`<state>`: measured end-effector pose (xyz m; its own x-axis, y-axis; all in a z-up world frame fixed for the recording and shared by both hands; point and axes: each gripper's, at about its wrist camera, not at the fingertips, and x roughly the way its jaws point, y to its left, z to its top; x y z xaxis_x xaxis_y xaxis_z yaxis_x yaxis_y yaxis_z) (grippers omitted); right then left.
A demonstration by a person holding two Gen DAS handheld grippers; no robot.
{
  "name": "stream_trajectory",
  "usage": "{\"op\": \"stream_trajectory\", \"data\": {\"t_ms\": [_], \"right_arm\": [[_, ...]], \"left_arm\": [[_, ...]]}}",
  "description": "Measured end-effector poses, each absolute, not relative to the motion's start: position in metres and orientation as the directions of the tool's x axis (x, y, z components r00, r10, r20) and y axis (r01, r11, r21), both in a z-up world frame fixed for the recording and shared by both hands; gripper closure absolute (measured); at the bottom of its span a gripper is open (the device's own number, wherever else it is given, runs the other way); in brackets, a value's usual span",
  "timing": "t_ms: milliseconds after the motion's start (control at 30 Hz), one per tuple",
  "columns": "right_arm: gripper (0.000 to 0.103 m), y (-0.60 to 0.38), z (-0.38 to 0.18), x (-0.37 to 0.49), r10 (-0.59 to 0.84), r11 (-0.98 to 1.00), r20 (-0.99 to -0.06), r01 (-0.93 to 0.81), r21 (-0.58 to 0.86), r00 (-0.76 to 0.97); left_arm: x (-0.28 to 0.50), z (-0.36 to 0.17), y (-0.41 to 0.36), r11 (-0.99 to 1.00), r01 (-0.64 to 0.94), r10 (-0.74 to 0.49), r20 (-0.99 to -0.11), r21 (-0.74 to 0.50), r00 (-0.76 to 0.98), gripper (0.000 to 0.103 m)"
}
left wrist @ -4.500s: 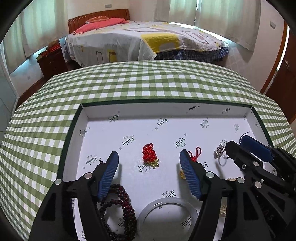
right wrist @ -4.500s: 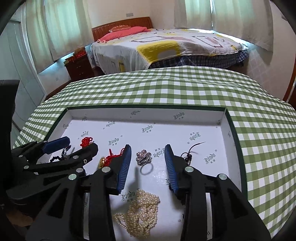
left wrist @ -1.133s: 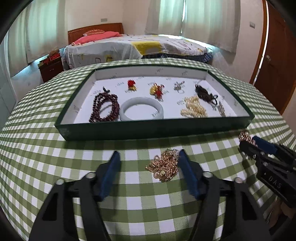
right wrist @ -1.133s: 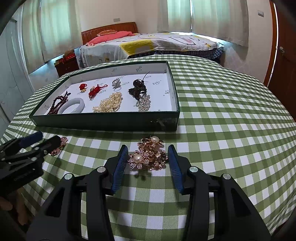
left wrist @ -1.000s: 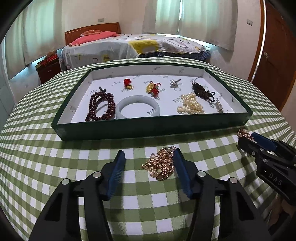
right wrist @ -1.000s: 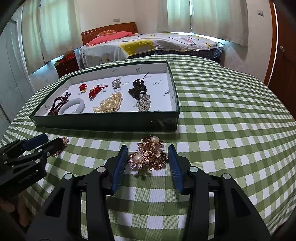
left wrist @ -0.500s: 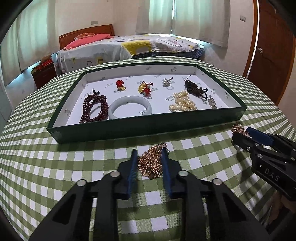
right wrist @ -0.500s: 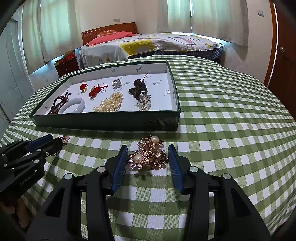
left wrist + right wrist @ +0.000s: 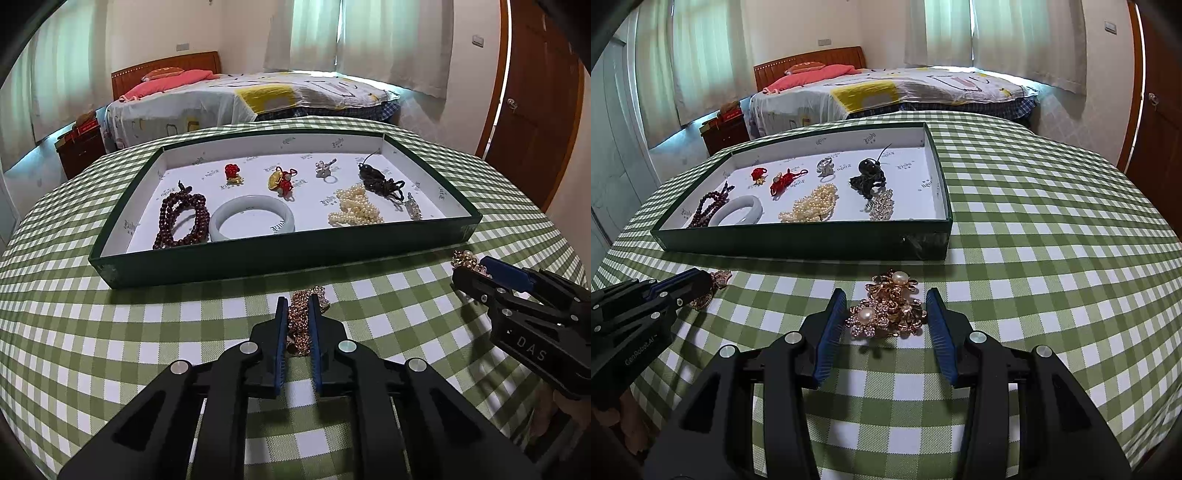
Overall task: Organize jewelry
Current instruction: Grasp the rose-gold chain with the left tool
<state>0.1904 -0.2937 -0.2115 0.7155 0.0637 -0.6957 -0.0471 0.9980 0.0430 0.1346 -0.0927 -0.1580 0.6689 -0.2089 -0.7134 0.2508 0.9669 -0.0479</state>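
A green tray [image 9: 280, 254] with a white floor holds several jewelry pieces: dark red beads [image 9: 181, 219], a pale jade bangle [image 9: 252, 221], a pearl string [image 9: 355, 210] and small charms. My left gripper [image 9: 298, 306] is shut on a gold chain [image 9: 301, 323] on the checked cloth in front of the tray. My right gripper [image 9: 886, 306] is open around a gold pearl flower brooch [image 9: 888, 306] lying on the cloth, pads apart from it. The tray also shows in the right wrist view [image 9: 812, 242].
The round table carries a green checked cloth [image 9: 1052, 258]. A bed [image 9: 251, 99] stands behind the table, a wooden door [image 9: 539, 96] at the right, a nightstand [image 9: 81, 147] at the left. My right gripper also shows in the left wrist view [image 9: 471, 269].
Both grippers have pulled back out of the tray to the cloth in front. In the last second my left gripper closed on the gold chain. My right gripper stayed open around the brooch.
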Motion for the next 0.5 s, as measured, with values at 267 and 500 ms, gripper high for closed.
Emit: {"op": "stream_trajectory", "data": {"t_ms": [267,500], "right_arm": [[0.059,-0.2936,-0.2117,0.1904,0.063,0.998,-0.696,-0.048,0.041,0.715],[0.059,-0.2936,-0.2118,0.1903,0.063,0.998,-0.696,-0.047,0.042,0.716]], "left_arm": [[0.1325,-0.1517,-0.0901,0.967,0.249,-0.21,-0.696,-0.047,0.687,0.092],[0.133,-0.1524,-0.0859,0.967,0.244,-0.221,-0.696,-0.067,0.684,0.092]]}}
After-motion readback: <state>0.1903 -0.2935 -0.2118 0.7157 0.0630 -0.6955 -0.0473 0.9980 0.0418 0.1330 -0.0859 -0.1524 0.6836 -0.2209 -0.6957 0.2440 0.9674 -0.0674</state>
